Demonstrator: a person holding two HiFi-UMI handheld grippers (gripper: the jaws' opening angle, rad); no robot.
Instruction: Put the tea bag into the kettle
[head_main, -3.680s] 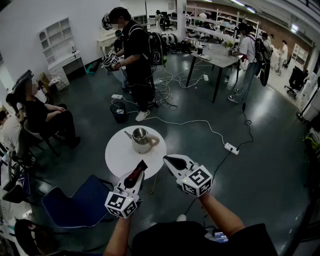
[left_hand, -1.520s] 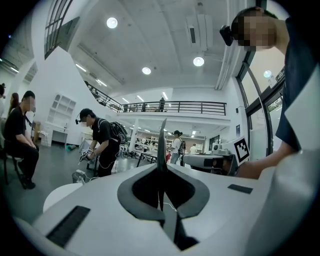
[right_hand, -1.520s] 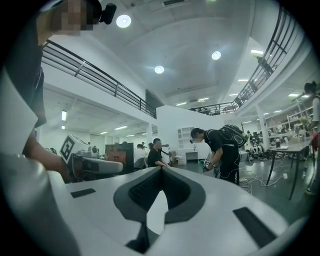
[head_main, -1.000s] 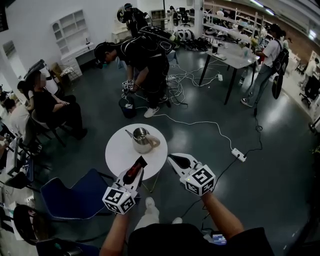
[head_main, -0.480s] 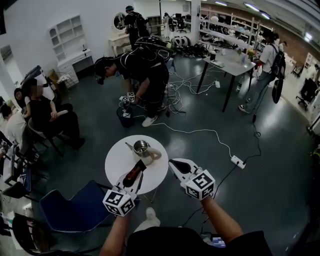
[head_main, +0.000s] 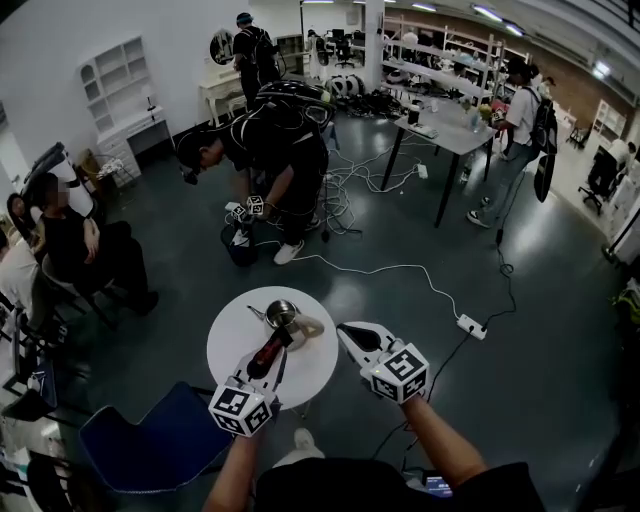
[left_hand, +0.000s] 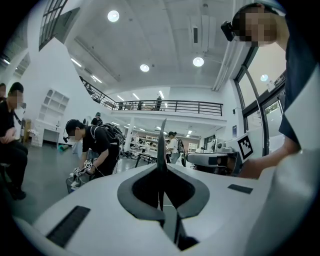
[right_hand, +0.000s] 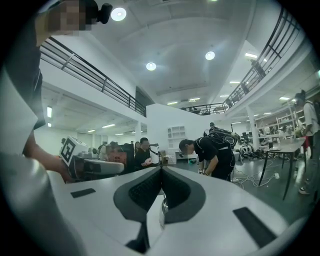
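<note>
A metal kettle (head_main: 283, 318) with a pale handle stands open-topped on the small round white table (head_main: 232, 345). My left gripper (head_main: 278, 343) is over the table's near side, just short of the kettle, shut on a dark red tea bag (head_main: 268, 354). In the left gripper view the jaws of that gripper (left_hand: 161, 166) meet, and the tea bag (left_hand: 161, 140) sticks up between them edge-on as a thin dark strip. My right gripper (head_main: 347, 330) hovers just right of the table, beside the kettle, shut with nothing in it. Its closed jaws (right_hand: 161, 169) point out across the room.
A blue chair (head_main: 150, 435) sits at the table's near left. A person in black (head_main: 270, 140) bends over a bucket (head_main: 238, 245) beyond the table, holding grippers. Seated people (head_main: 70, 240) are at the left. A cable and power strip (head_main: 470, 327) lie on the floor at right.
The table and kettle have come closer under my grippers. My left gripper with the tea bag now reaches over the table near the kettle. The person in black has bent lower.
</note>
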